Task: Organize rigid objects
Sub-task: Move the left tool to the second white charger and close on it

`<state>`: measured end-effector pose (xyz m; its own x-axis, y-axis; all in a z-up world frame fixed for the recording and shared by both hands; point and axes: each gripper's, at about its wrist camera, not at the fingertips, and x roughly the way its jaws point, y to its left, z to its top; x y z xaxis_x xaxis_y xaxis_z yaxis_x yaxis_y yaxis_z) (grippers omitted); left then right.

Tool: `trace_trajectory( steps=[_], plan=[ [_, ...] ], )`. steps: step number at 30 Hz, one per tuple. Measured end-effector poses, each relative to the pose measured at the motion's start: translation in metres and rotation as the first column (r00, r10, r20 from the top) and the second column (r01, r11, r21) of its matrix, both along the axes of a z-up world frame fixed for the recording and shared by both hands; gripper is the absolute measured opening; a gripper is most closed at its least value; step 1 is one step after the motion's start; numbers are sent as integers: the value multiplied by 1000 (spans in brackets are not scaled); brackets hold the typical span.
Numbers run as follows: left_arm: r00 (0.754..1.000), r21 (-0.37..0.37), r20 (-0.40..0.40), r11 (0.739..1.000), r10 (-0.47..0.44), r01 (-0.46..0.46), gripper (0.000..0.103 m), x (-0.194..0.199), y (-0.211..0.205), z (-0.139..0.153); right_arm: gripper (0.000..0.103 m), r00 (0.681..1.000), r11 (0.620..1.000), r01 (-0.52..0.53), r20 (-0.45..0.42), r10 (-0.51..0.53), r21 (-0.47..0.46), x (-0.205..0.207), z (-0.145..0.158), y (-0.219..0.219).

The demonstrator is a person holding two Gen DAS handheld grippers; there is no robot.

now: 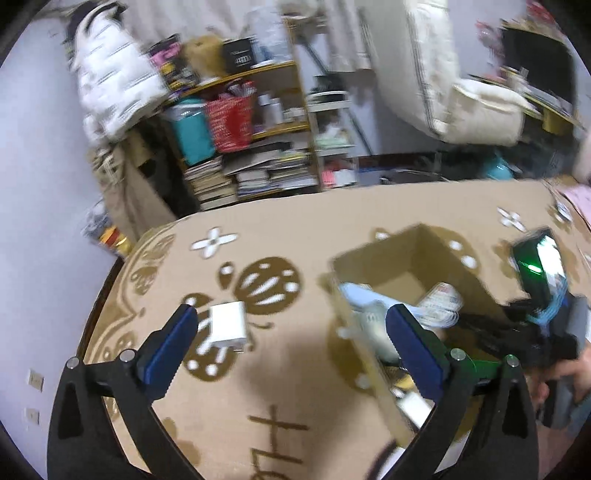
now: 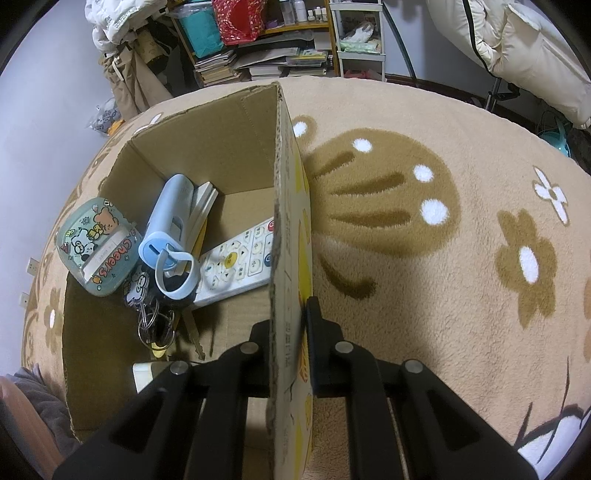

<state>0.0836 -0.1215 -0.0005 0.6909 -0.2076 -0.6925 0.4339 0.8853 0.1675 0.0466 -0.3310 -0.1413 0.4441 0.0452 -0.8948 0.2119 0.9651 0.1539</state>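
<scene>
A white charger plug (image 1: 228, 326) lies on the beige patterned rug (image 1: 295, 229), just inside my left finger's blue pad (image 1: 173, 343). My left gripper (image 1: 291, 332) hangs open above the rug with nothing between its fingers. To its right stands an open cardboard box (image 1: 373, 251). My right gripper (image 2: 290, 321) is shut on the box's right wall (image 2: 284, 184), one finger inside and one outside. The box holds a light blue bottle (image 2: 170, 221), a cartoon-printed case (image 2: 98, 247), a white remote (image 2: 236, 258), a bunch of keys (image 2: 155, 325) and a notepad (image 2: 202, 205).
Behind the rug stands a cluttered shelf (image 1: 258, 74) with stacked books (image 1: 236, 181), a red bag (image 2: 240, 18) and a teal box (image 1: 194, 133). White padded jackets (image 1: 110, 85) hang at the back. A hand (image 1: 569, 373) holds the other gripper at the right.
</scene>
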Motion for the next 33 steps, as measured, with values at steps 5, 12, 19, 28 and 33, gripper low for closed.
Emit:
trace_trajectory(
  steps=[5, 12, 19, 28, 33],
  plan=[
    [991, 4, -49, 992, 127, -127, 101, 42, 33, -18, 11, 1000, 1000, 0, 0, 0, 0, 0, 0, 0],
    [961, -30, -158, 972, 225, -233, 101, 87, 64, -54, 11, 1000, 1000, 0, 0, 0, 0, 0, 0, 0],
    [949, 6, -208, 970, 238, -242, 101, 113, 68, -77, 11, 1000, 1000, 1, 0, -1, 3, 0, 0, 0],
    [939, 26, -237, 968, 248, -249, 101, 132, 62, -108, 12, 1000, 1000, 0, 0, 0, 1, 0, -1, 0],
    [933, 46, -265, 969, 245, -242, 101, 143, 59, -127, 11, 1000, 1000, -3, -3, 3, -2, 0, -2, 0]
  ],
)
